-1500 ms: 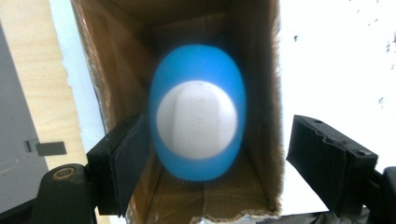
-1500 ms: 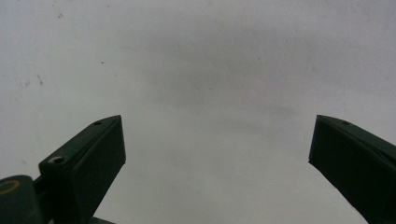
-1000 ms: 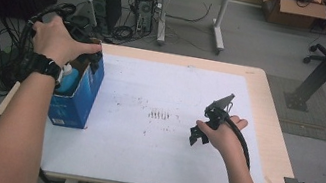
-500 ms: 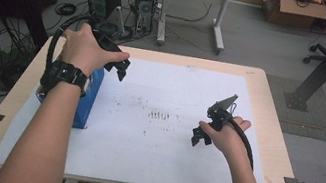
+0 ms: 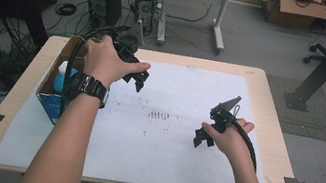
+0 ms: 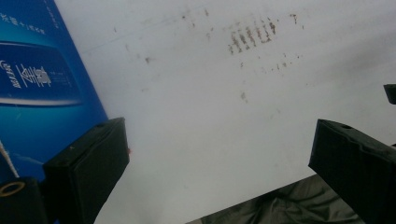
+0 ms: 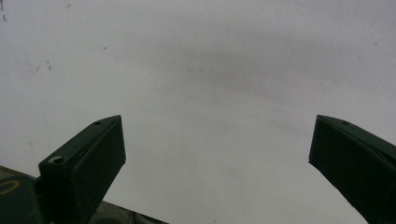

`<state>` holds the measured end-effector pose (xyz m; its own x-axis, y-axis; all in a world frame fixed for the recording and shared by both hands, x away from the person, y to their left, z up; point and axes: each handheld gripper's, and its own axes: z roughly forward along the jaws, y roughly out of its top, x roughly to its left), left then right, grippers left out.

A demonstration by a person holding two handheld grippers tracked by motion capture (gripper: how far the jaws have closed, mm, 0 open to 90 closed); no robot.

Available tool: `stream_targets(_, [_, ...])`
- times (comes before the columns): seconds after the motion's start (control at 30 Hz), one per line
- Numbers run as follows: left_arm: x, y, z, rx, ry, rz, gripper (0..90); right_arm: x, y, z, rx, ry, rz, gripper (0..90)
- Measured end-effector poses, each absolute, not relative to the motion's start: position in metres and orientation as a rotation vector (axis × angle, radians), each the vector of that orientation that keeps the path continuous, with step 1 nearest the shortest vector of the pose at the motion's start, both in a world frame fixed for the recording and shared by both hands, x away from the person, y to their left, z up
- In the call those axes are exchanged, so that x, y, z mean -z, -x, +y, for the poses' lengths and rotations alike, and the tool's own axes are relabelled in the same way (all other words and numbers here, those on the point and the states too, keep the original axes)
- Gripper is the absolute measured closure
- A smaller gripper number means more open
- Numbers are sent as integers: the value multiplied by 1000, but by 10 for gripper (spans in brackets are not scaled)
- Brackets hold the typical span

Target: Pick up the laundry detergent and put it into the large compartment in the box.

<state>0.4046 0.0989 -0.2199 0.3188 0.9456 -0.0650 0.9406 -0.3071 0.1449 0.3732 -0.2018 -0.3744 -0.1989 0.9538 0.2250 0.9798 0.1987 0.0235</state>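
Observation:
My left gripper hangs open and empty above the white paper sheet, just right of a blue cardboard box. In the left gripper view its jaws stand wide apart, with the blue box at the left and a patch of brown smudges on the paper beyond. My right gripper is open too, held low over the paper at the right of the middle. The right gripper view has bare white paper between its spread jaws.
The blue box holds a white bottle with a blue label. The wooden table shows around the paper, with black tape marks near its corners. Computer towers, cables and another desk stand on the floor beyond the far edge.
My left gripper has come up off the blue box and swung right, over the paper. The right gripper has barely moved.

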Motion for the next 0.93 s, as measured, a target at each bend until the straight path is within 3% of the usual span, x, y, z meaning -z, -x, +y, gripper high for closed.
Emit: stream_targets(0.93, [228, -404, 92, -44, -2444, 1739, 50, 377, -371, -204, 237, 1877, -2296, 38])
